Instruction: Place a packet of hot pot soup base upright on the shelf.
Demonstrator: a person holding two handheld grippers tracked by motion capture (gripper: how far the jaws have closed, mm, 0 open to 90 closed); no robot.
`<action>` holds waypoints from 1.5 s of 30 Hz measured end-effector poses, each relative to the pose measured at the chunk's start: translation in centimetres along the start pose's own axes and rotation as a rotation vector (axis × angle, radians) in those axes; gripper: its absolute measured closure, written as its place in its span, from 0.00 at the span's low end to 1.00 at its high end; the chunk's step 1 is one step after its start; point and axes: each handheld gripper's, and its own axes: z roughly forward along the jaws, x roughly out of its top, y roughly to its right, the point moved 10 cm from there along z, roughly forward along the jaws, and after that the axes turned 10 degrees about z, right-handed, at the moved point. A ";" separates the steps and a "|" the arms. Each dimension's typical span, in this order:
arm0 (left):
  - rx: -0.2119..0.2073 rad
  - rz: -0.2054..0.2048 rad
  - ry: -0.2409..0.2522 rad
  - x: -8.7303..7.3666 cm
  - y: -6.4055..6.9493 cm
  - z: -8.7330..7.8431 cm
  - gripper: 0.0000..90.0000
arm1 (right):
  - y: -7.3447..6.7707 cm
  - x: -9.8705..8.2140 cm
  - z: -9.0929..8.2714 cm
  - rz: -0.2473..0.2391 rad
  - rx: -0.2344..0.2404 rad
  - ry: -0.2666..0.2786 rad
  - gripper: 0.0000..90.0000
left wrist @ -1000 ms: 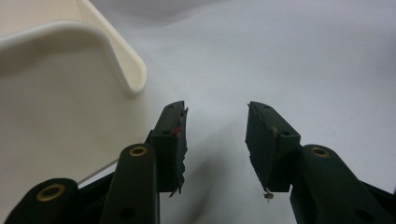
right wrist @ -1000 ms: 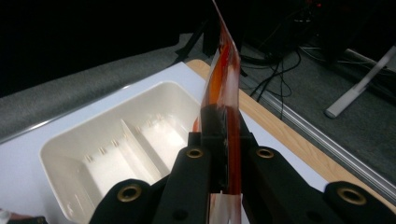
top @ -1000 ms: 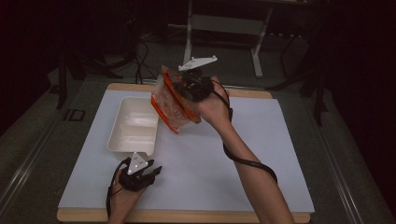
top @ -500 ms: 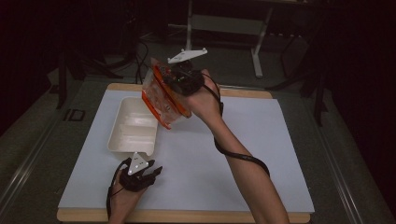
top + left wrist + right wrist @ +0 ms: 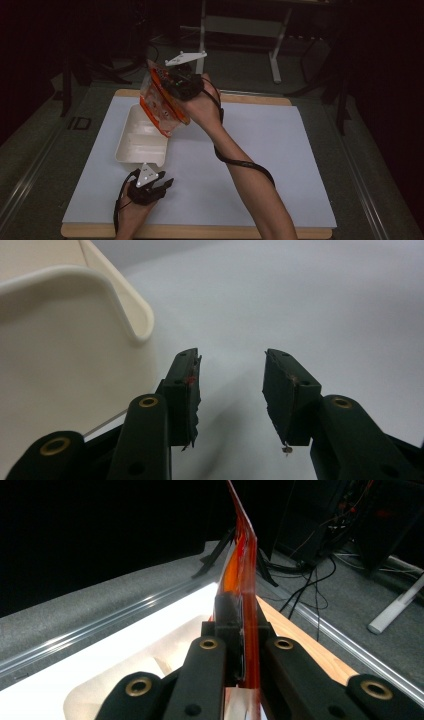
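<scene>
White sheet (image 5: 260,165) on wood table (image 5: 200,232); dark room, grey floor (image 5: 30,165).

- My right gripper (image 5: 172,90) carries the orange snack bag (image 5: 161,102) leftward across the high view, from over the white mat (image 5: 280,150) beside the tray to above the cream tray (image 5: 137,145)
- Bag's lower end now overlaps the tray's right rim, earlier it hangs just right of it
- My right forearm (image 5: 250,185) swings left with it, leaning more toward the tray
</scene>
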 end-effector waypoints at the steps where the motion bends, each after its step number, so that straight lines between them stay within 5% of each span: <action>1: 0.000 -0.001 0.001 0.0 0.0 0.0 0.64 | -0.1 0.0 0.2 0.002 0.002 0.001 1.00; 11: -0.003 0.000 0.001 0.0 0.1 0.0 0.64 | -0.6 0.0 1.8 0.006 0.014 -0.014 1.00; 22: -0.007 -0.001 0.007 0.1 0.2 -0.1 0.64 | -1.2 -1.4 5.1 0.031 0.019 -0.129 1.00; 29: -0.006 -0.003 0.011 0.1 0.1 -0.2 0.64 | -1.6 -2.5 7.3 0.091 0.052 -0.169 1.00; 36: -0.007 -0.001 0.009 0.1 0.3 -0.1 0.64 | -1.7 -2.7 7.5 0.066 0.039 -0.184 0.98; 45: -0.005 0.005 0.000 0.0 0.3 0.1 0.64 | -2.2 -5.0 6.5 0.071 0.077 -0.160 0.78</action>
